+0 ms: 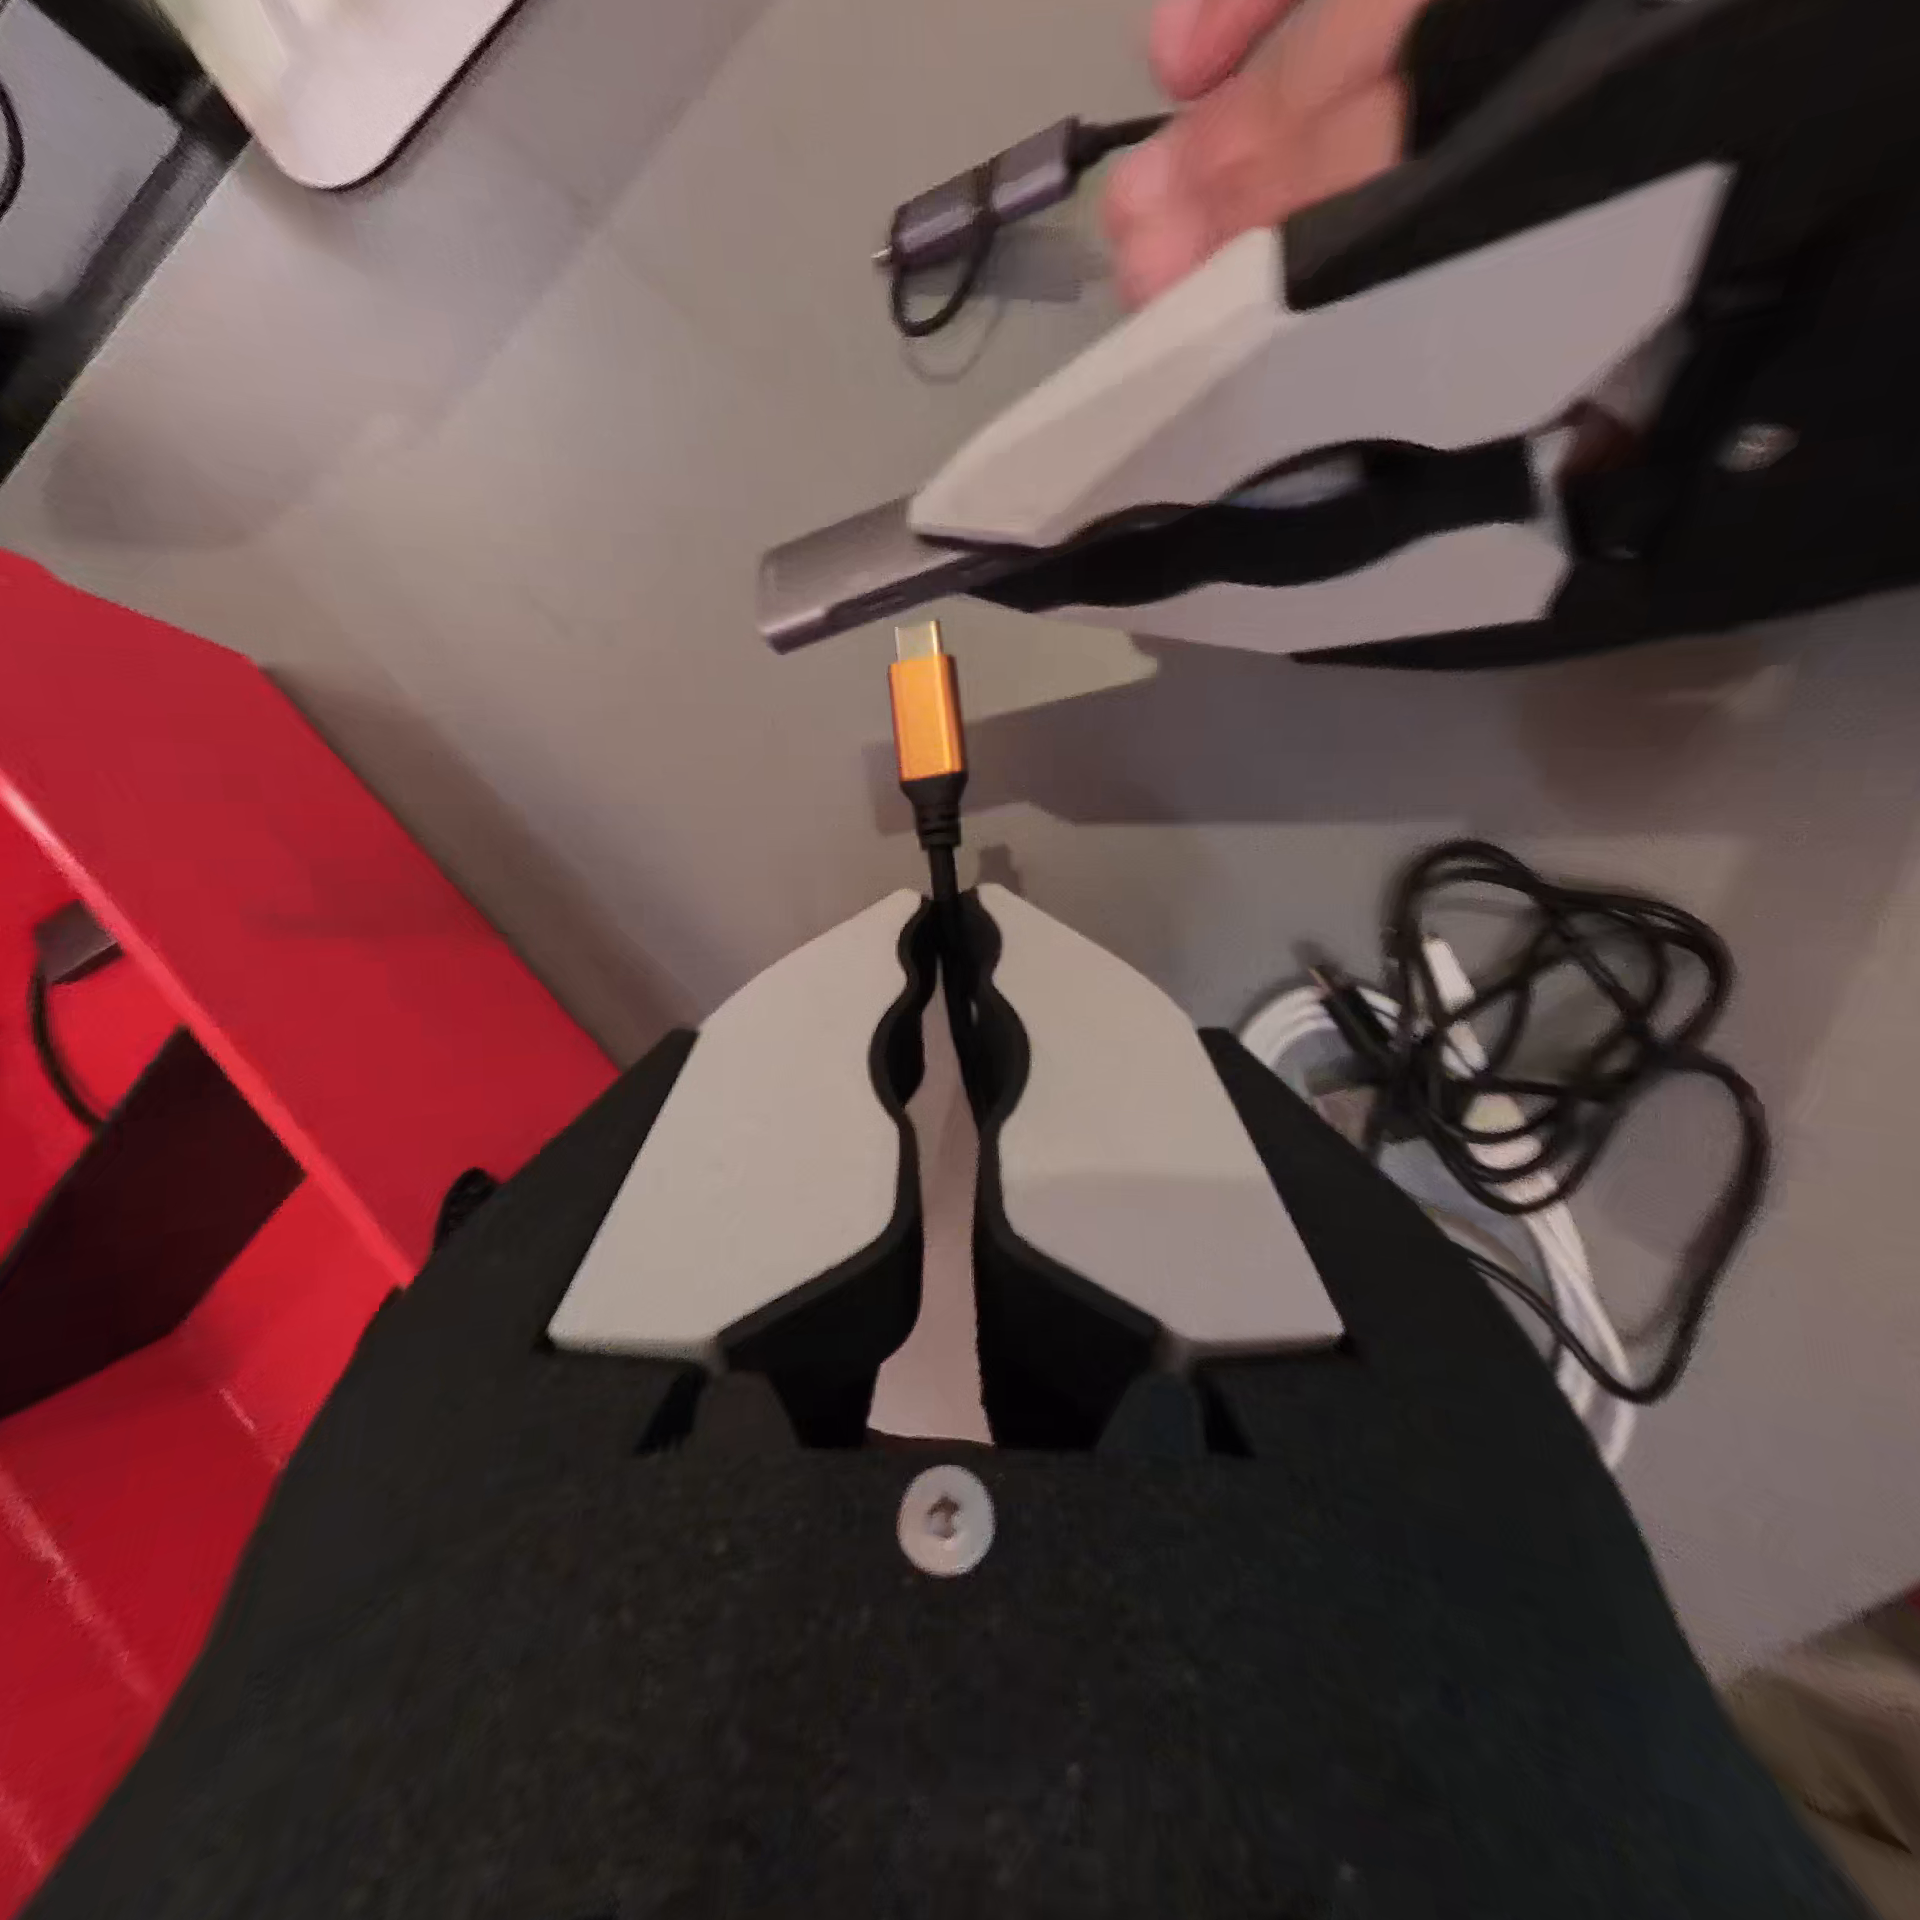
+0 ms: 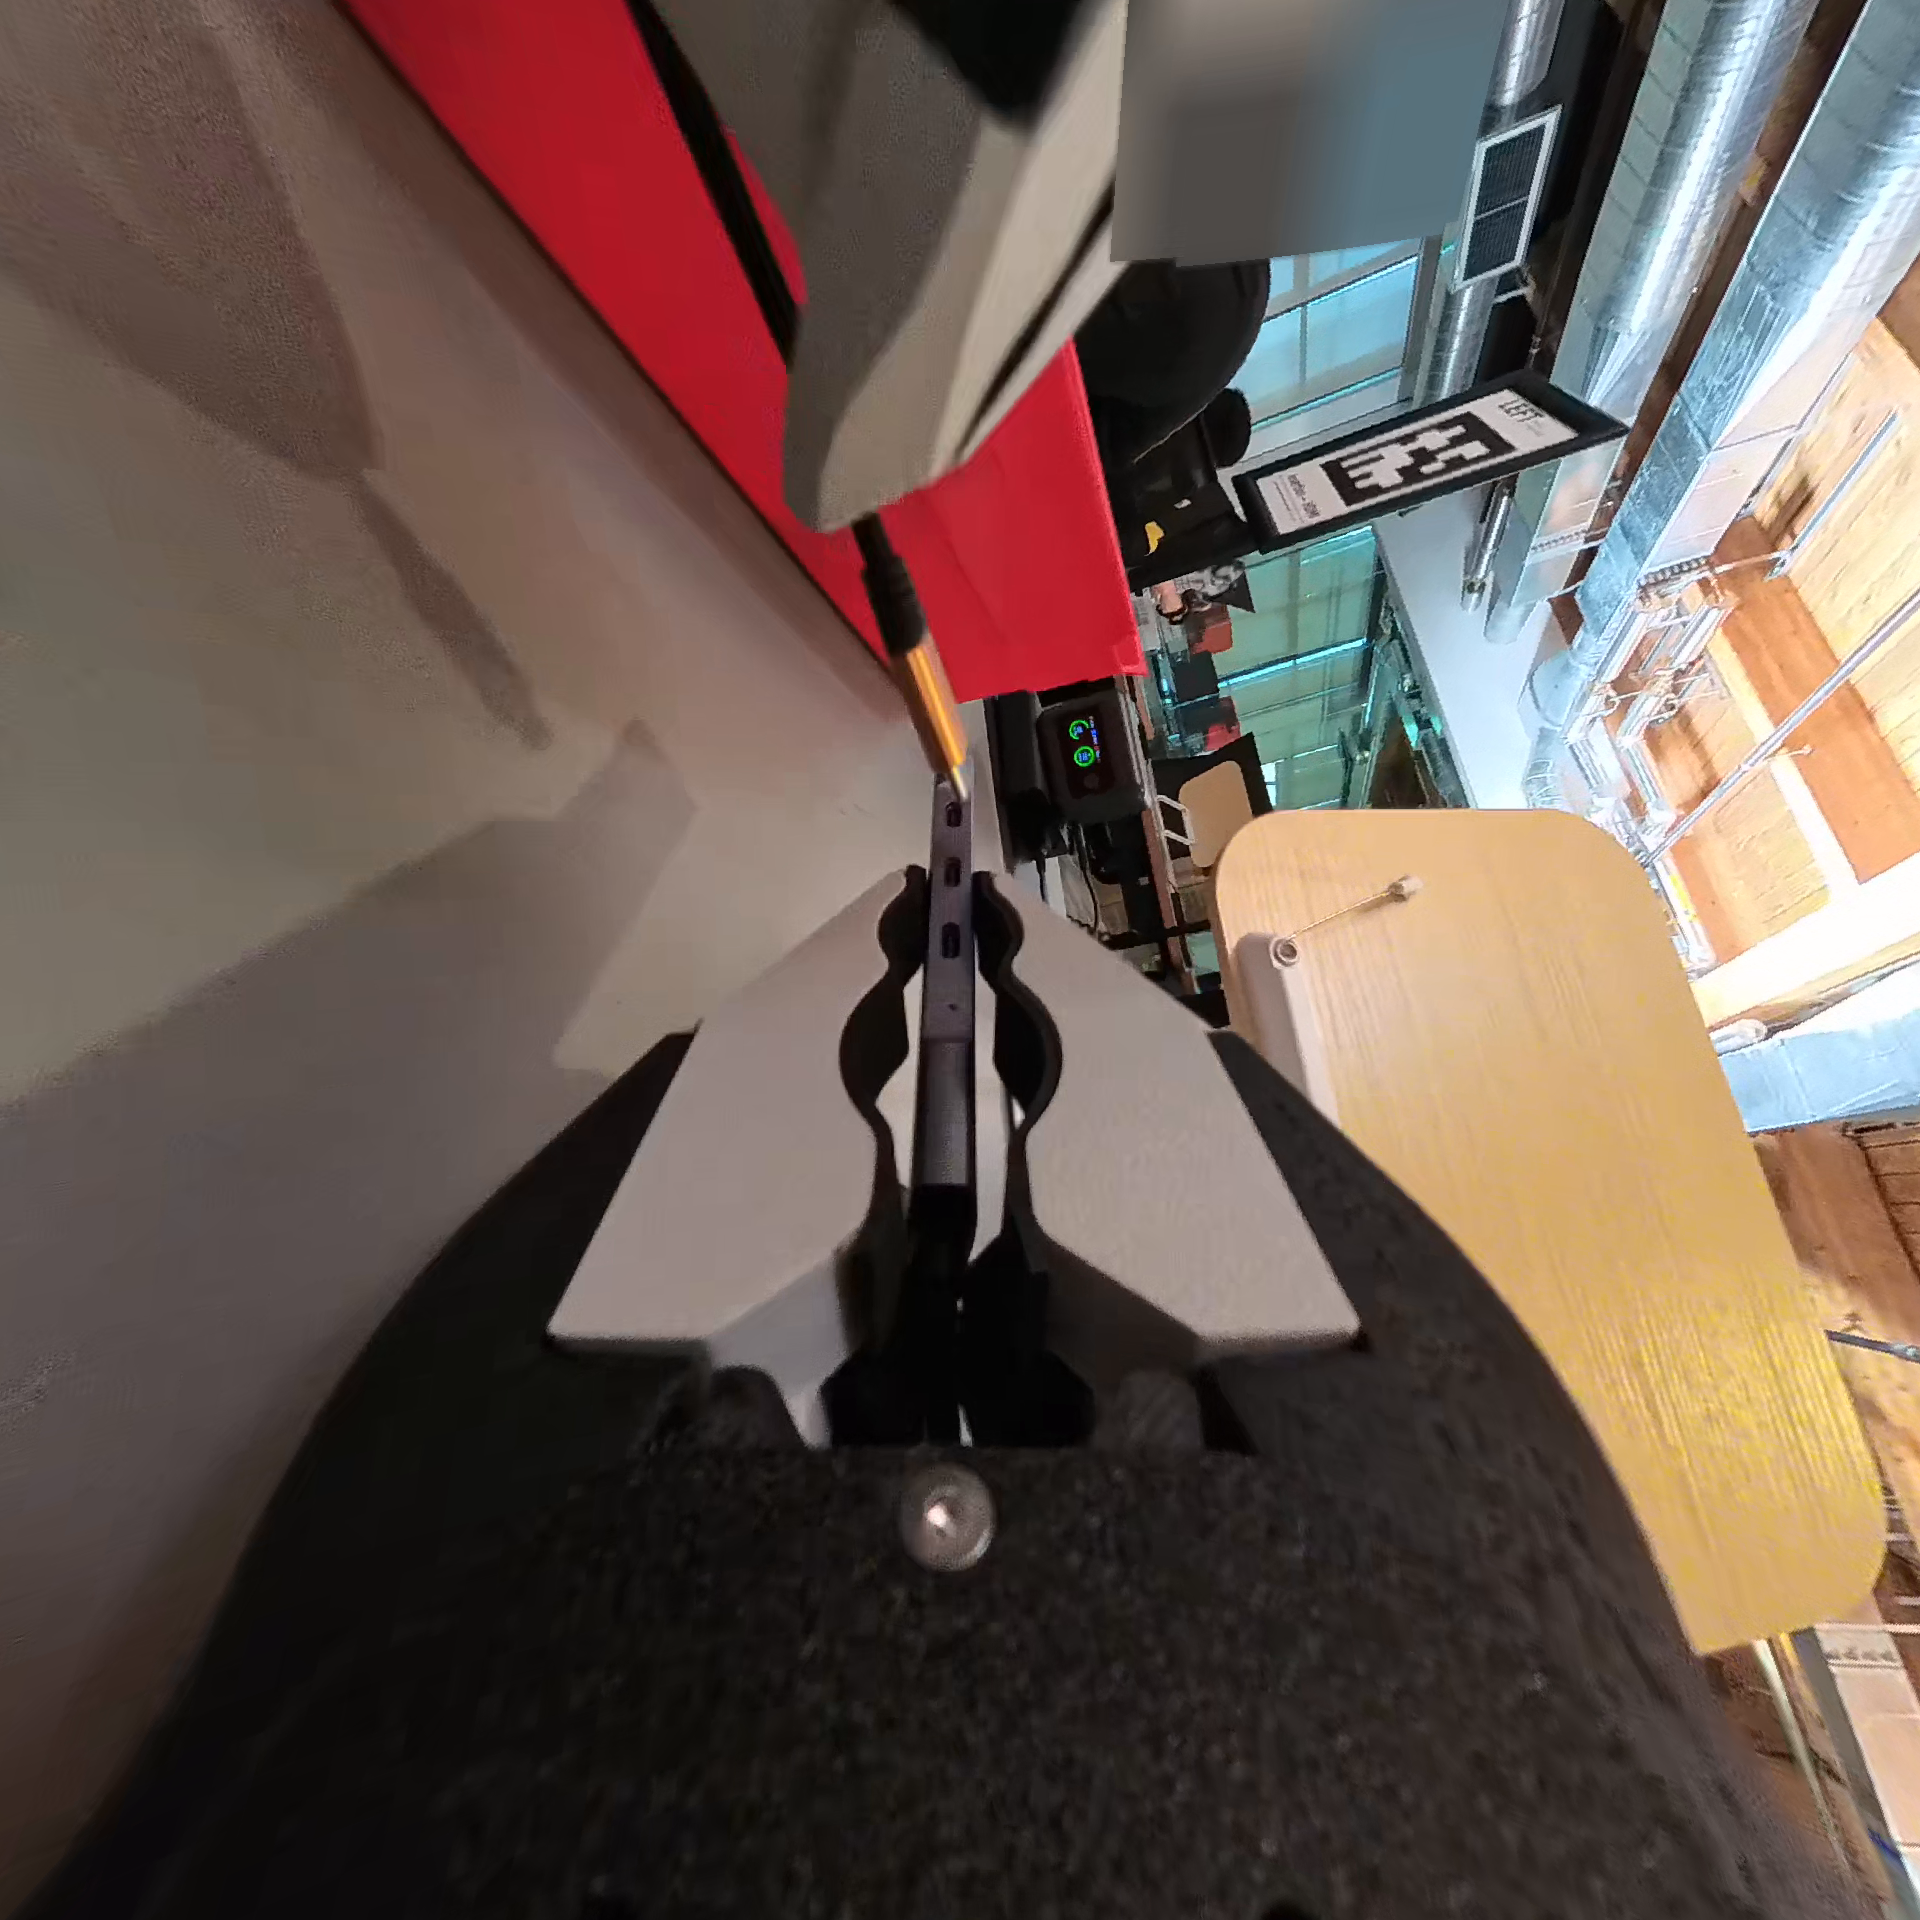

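Plug tip closing on the hub's edge.
Left tongs (image 1: 948,904) pinching the cable (image 1: 943,883), orange plug (image 1: 923,717) pointing far; right tongs (image 2: 948,883) pinching the hub (image 2: 951,914), lying crosswise.

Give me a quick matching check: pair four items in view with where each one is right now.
1 orange-plug cable
2 grey hub
3 tangled black and white cables
4 small grey adapter

A clamped in right gripper
B loose on table, far side, near a hand
C clamped in left gripper
D heaped on table, right of left gripper

Pairs: 1-C, 2-A, 3-D, 4-B
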### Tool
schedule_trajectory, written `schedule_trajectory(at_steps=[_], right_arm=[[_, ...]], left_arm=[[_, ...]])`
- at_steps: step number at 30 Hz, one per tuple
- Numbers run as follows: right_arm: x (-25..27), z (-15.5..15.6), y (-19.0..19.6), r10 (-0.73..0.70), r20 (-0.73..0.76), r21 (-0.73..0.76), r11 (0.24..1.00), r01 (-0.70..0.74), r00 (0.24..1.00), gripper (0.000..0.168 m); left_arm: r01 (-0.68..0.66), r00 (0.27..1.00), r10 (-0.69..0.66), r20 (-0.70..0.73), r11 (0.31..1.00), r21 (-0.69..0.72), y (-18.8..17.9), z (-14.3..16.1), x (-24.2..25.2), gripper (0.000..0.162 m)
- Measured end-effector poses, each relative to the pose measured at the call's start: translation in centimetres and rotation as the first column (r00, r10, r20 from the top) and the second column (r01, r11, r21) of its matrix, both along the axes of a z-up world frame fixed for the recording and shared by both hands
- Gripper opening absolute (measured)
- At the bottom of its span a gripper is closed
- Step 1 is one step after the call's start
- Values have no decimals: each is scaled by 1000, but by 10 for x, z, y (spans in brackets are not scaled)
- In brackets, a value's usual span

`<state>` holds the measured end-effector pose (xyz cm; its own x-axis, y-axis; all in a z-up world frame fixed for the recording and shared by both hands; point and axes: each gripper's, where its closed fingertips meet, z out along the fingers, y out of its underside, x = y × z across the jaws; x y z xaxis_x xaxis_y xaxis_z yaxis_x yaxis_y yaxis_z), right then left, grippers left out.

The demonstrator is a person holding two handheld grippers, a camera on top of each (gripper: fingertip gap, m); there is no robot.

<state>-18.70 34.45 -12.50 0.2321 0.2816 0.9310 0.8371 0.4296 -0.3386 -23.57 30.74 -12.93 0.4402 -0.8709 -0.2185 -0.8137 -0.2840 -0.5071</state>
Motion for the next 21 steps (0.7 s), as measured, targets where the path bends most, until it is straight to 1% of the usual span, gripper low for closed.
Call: schedule_trajectory(at_steps=[2,9,15,17,19,21], right_arm=[[1,0,1,-15,24,16,1000,14,1000,8],[-4,-4,-1,-20,115,64,998,12,993,8],[-3,-2,1,-37,125,80,996,27,991,8],[-6,-4,-2,-17,138,82,997,6,990,8],[-7,-6,-1,-29,165,89,996,14,986,8],[-8,-6,-2,-25,162,88,996,11,986,8]], left_arm=[[-18,1000,18,-13,1000,-13,8,-3,0,4],[-1,1000,0,-21,999,-52,9,-9,-2,4],[3,1000,-4,-14,998,-66,9,-14,-3,3],[7,1000,-8,-6,997,-72,8,-16,-2,3],[6,1000,-6,0,997,-74,9,-16,-1,4],[9,1000,-9,-3,997,-72,9,-16,-2,4]])
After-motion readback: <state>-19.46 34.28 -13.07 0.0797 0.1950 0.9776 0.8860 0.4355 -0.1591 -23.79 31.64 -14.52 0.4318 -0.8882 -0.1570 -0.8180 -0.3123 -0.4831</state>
